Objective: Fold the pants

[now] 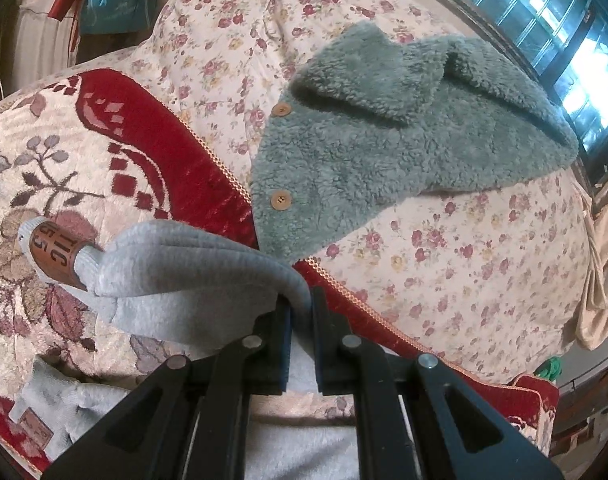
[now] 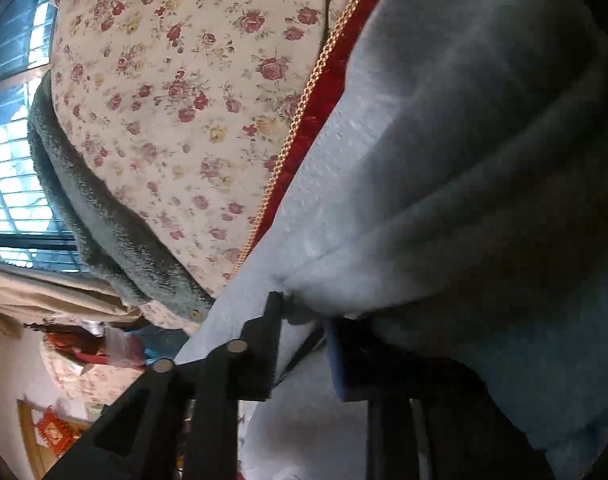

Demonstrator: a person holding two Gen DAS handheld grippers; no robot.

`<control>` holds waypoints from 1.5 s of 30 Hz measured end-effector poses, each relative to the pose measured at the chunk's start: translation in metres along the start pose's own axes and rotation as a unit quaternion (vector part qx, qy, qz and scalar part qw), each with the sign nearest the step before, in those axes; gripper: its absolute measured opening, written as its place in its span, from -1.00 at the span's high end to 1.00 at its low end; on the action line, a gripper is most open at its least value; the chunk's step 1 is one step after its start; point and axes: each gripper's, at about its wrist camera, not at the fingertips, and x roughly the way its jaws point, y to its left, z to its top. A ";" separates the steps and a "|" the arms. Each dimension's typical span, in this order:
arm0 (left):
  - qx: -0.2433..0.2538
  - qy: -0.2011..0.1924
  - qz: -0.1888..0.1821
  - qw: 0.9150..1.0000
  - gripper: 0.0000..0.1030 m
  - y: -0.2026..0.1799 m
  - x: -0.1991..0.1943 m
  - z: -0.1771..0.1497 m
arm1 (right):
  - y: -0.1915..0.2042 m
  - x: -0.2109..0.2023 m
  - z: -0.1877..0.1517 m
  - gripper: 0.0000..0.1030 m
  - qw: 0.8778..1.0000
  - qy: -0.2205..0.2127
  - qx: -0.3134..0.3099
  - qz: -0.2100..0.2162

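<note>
Over the bedspread [image 1: 84, 152], both grippers [image 1: 302, 304] [image 2: 304, 312] apparently pinch grey pants [image 1: 184, 268].

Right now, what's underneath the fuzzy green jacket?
The green jacket lies on a flowery quilt, and its lower corner overlaps the red-edged blanket. Anything directly beneath it is covered.

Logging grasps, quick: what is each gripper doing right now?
Left gripper: closed on a fold of the grey pants.
Right gripper: closed on the grey pants too, fabric bunched between its fingers.
</note>
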 end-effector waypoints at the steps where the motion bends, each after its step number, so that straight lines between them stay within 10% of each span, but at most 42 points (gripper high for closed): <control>1: 0.000 0.001 0.000 1.000 0.83 0.000 -0.001 0.000 | 0.004 -0.002 0.001 0.65 1.000 0.003 -0.009 0.007; 16: 0.041 -0.022 -0.017 0.999 0.81 -0.006 -0.092 -0.032 | 0.065 -0.115 -0.024 0.77 0.990 -0.003 -0.097 0.098; 28: -0.039 0.115 0.056 0.991 0.79 0.111 -0.052 -0.172 | -0.045 -0.099 -0.076 0.77 0.997 0.073 -0.030 0.009; 33: -0.035 0.124 0.092 0.987 0.23 0.125 -0.051 -0.198 | -0.027 -0.130 -0.076 0.63 0.995 0.046 -0.084 -0.026; 35: -0.027 0.104 0.108 0.988 -0.05 0.123 -0.063 -0.202 | -0.026 -0.147 -0.076 0.48 0.995 0.027 -0.087 -0.040; 37: -0.009 0.074 0.131 0.989 -0.42 0.115 -0.080 -0.205 | -0.034 -0.160 -0.077 -0.75 0.996 0.009 -0.067 -0.053; 38: 0.002 0.057 0.142 0.988 -0.57 0.108 -0.087 -0.204 | -0.040 -0.166 -0.077 -0.92 0.997 -0.003 -0.049 -0.053; 45: 0.079 -0.017 0.108 0.991 -0.67 0.040 -0.123 -0.202 | -0.042 -0.158 -0.065 -0.93 0.998 -0.005 -0.029 -0.049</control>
